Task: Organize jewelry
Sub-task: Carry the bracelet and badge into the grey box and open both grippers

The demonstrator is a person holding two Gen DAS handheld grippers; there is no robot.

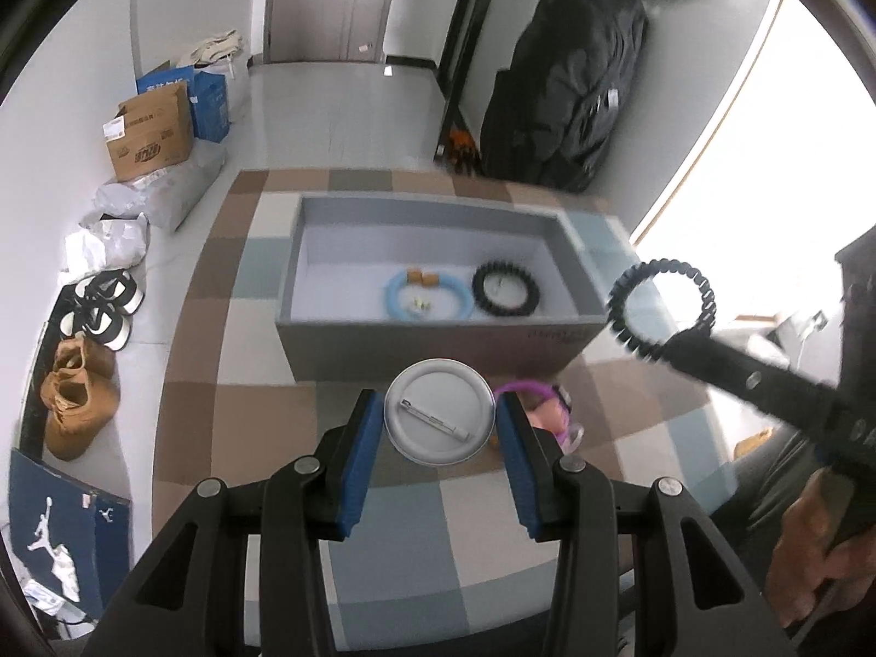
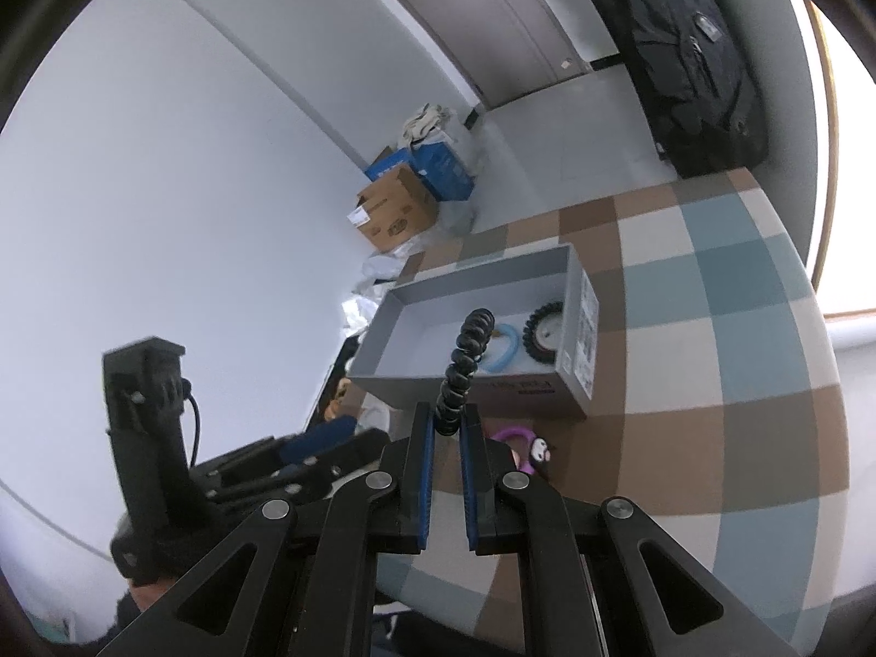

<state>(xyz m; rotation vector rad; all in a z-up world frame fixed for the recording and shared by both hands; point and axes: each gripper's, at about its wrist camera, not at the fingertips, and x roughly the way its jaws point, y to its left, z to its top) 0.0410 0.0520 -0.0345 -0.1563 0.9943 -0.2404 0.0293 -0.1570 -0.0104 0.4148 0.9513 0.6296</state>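
A grey box point(image 1: 438, 336) stands on the checked table and holds a light blue bracelet point(image 1: 428, 295) and a black beaded bracelet point(image 1: 507, 288). My left gripper point(image 1: 438, 416) is shut on a round silver pin badge point(image 1: 436, 417), held in front of the box. My right gripper point(image 2: 448, 421) is shut on a second black beaded bracelet point(image 2: 462, 367), held in the air near the box's right end; it also shows in the left wrist view point(image 1: 660, 306). A purple ring with a small toy figure point(image 1: 539, 399) lies on the table in front of the box, partly hidden.
The checked tablecloth point(image 1: 263, 438) covers the table. Cardboard boxes point(image 1: 150, 131), bags and shoes point(image 1: 82, 399) sit on the floor to the left. A black bag point(image 1: 569, 93) hangs against the far wall. The person's hand point(image 1: 810, 553) is at the right.
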